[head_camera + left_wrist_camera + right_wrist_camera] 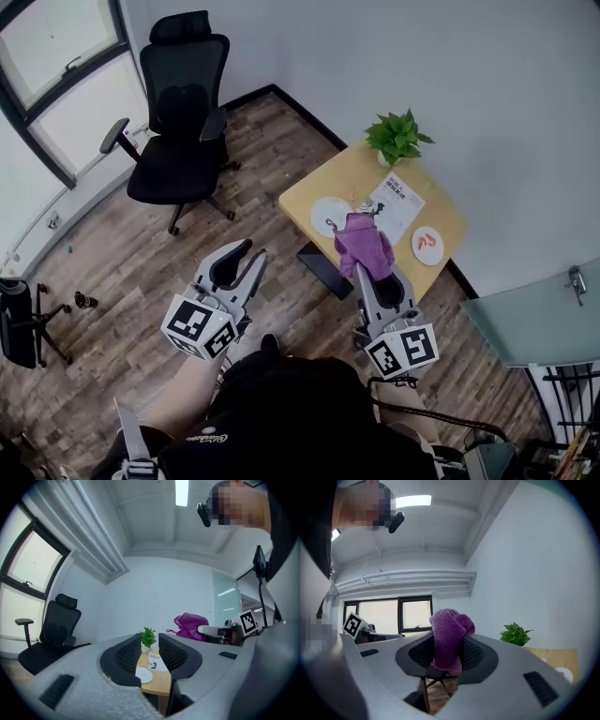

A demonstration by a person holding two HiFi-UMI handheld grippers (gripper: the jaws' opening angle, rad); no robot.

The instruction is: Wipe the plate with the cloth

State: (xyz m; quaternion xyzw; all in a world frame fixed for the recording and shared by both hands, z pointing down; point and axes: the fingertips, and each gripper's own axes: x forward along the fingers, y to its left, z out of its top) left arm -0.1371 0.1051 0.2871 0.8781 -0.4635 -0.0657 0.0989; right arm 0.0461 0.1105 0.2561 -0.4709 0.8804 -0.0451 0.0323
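Observation:
A purple cloth (pixel 366 244) bunches up between the jaws of my right gripper (pixel 375 272), which is shut on it; in the right gripper view the cloth (pixel 449 637) fills the gap of that gripper (pixel 449 645). My left gripper (pixel 253 251) is open and holds nothing, and the gap between the jaws of this gripper (pixel 150 641) shows the table. Both are held in the air short of the small wooden table (pixel 450 220). On it lie a white plate (pixel 330 216) and a second plate with an orange mark (pixel 427 245). The white plate (pixel 144 677) also appears in the left gripper view.
A potted plant (pixel 397 138) and a printed sheet (pixel 396 203) sit on the table's far side. A black office chair (pixel 178 122) stands on the wood floor at the left. Another black chair (pixel 21 323) is at the left edge. A glass panel (pixel 534 319) is at the right.

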